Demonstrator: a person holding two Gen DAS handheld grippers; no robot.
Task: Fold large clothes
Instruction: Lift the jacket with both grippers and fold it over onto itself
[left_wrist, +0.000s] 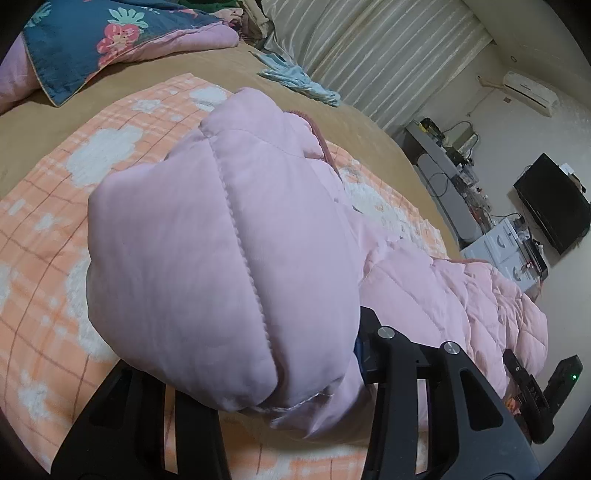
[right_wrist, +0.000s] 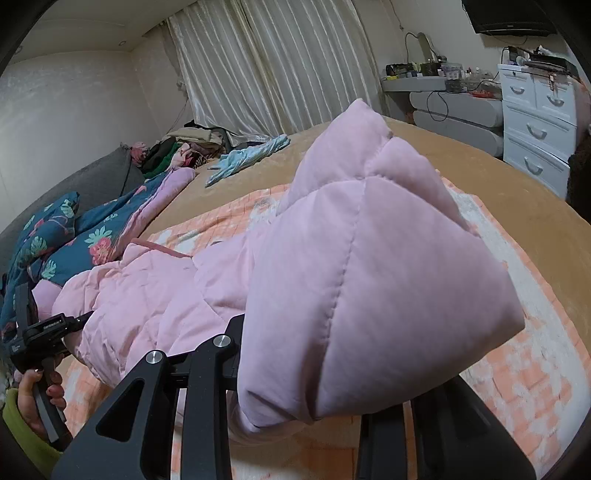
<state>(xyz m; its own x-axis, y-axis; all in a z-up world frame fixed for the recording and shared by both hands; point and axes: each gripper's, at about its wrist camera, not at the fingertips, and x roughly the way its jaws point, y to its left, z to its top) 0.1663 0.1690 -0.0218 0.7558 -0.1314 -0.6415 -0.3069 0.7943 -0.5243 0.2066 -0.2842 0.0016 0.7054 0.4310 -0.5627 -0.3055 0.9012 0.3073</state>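
A pink quilted jacket (left_wrist: 221, 240) is held up over an orange checked blanket (left_wrist: 44, 295) on the bed. In the left wrist view my left gripper (left_wrist: 280, 369) is shut on a puffy fold of it, and the fabric hides the fingertips. The rest of the jacket (left_wrist: 480, 295) trails right toward my right gripper (left_wrist: 528, 391). In the right wrist view my right gripper (right_wrist: 325, 369) is shut on another bulging fold of the jacket (right_wrist: 369, 277), pads hidden. The jacket (right_wrist: 147, 295) sags left toward my left gripper (right_wrist: 40, 332), held by a hand (right_wrist: 33, 398).
A tan bedcover (right_wrist: 480, 166) lies under the blanket. A blue floral quilt (left_wrist: 92, 40) and a pale blue garment (left_wrist: 295, 79) lie at the far side. A clothes pile (right_wrist: 184, 147), curtains (right_wrist: 277, 74), a white dresser (right_wrist: 535, 122) and a black screen (left_wrist: 554, 206) surround the bed.
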